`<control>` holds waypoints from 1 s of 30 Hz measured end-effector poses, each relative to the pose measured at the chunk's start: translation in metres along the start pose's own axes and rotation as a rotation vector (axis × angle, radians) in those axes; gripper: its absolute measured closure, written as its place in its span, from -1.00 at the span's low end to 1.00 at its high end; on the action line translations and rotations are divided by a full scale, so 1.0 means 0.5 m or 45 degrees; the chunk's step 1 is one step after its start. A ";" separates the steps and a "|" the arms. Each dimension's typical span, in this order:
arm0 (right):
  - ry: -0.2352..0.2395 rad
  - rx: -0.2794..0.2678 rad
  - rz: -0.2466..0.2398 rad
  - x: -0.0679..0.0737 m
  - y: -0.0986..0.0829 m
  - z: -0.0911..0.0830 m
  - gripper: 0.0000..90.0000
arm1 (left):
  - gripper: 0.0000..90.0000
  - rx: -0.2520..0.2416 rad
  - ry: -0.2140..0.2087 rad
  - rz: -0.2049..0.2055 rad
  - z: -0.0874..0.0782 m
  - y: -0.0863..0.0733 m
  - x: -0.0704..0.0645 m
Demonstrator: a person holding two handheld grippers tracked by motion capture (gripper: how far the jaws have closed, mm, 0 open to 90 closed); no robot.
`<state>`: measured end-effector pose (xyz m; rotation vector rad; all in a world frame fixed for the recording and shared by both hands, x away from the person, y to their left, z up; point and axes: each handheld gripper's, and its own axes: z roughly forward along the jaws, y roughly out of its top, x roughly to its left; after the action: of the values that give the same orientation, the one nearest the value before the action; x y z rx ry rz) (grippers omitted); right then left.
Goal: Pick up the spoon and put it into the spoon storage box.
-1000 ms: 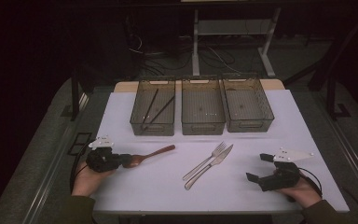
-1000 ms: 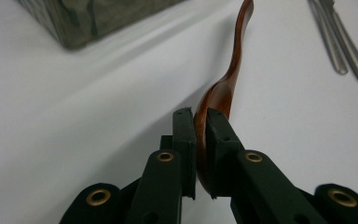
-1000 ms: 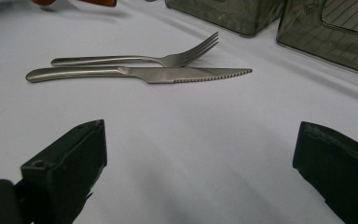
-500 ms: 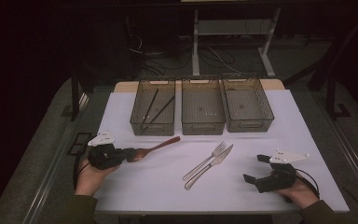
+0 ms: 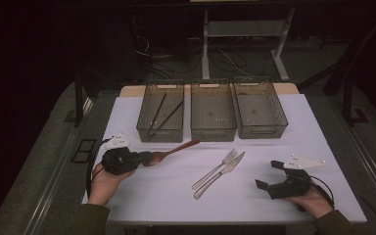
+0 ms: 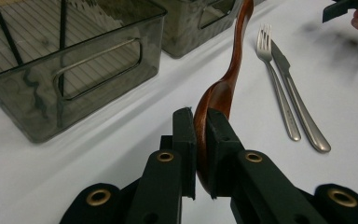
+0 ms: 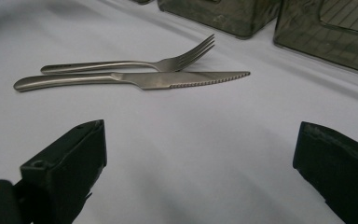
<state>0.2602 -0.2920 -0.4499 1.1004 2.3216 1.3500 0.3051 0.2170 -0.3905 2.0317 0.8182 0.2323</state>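
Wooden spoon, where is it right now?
The wooden spoon is at the table's left in the high view, its bowl clamped in the left gripper, handle pointing toward the bins.

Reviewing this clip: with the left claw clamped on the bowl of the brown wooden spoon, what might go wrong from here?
1. The left claw pinches the brown wooden spoon by its curved bowl alone, with the long handle sticking far out; it may pivot or slip in the grip.
2. That handle reaches toward the three smoky clear plastic bins; it may catch a rim on the way in.
3. The steel fork and steel knife lie touching, so the open right claw may nudge both.
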 end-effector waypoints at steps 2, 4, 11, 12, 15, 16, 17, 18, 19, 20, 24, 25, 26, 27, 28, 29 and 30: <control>-0.009 0.000 0.006 -0.001 0.000 -0.001 -0.95 | 0.84 -0.009 -0.003 -0.008 0.003 0.005 -0.001; -0.004 0.008 0.003 -0.001 -0.001 0.000 -0.95 | 0.84 -0.015 -0.006 -0.008 0.005 0.010 -0.003; 0.011 0.033 -0.019 0.001 -0.004 0.006 -0.95 | 0.84 -0.052 -0.003 -0.003 0.016 0.039 -0.008; 0.007 0.033 -0.020 0.002 -0.004 0.007 -0.95 | 0.84 -0.060 -0.002 -0.004 0.017 0.043 -0.009; 0.009 0.039 -0.023 0.002 -0.005 0.008 -0.95 | 0.84 -0.071 0.018 -0.005 0.026 0.059 -0.013; 0.011 0.039 -0.023 0.003 -0.005 0.008 -0.95 | 0.84 -0.073 0.019 -0.007 0.029 0.064 -0.014; 0.012 0.038 -0.025 0.003 -0.005 0.008 -0.95 | 0.84 -0.079 0.022 -0.011 0.033 0.068 -0.016; 0.013 0.038 -0.027 0.003 -0.005 0.008 -0.95 | 0.84 -0.078 0.027 -0.010 0.037 0.072 -0.017; 0.013 0.038 -0.028 0.003 -0.005 0.008 -0.95 | 0.84 -0.079 0.030 -0.005 0.041 0.076 -0.019; 0.013 0.039 -0.027 0.003 -0.005 0.008 -0.95 | 0.84 -0.079 0.032 -0.004 0.044 0.080 -0.020; 0.015 0.040 -0.027 0.003 -0.005 0.008 -0.95 | 0.84 -0.082 0.042 0.005 0.062 0.096 -0.027; 0.015 0.041 -0.028 0.003 -0.005 0.007 -0.95 | 0.84 -0.084 0.041 0.008 0.065 0.099 -0.027; 0.015 0.041 -0.027 0.003 -0.005 0.007 -0.95 | 0.84 -0.085 0.041 0.012 0.070 0.103 -0.029; 0.015 0.041 -0.028 0.003 -0.005 0.007 -0.95 | 0.84 -0.090 0.044 0.013 0.074 0.106 -0.030; 0.015 0.042 -0.027 0.003 -0.005 0.007 -0.95 | 0.84 -0.091 0.048 0.015 0.077 0.110 -0.030; 0.015 0.041 -0.025 0.003 -0.005 0.007 -0.95 | 0.84 -0.093 0.049 0.015 0.079 0.113 -0.031; 0.017 0.042 -0.026 0.003 -0.006 0.007 -0.95 | 0.84 -0.095 0.047 0.017 0.082 0.117 -0.031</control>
<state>0.2595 -0.2896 -0.4537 1.0772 2.3660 1.3201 0.3389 0.1574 -0.3645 1.9683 0.8078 0.3045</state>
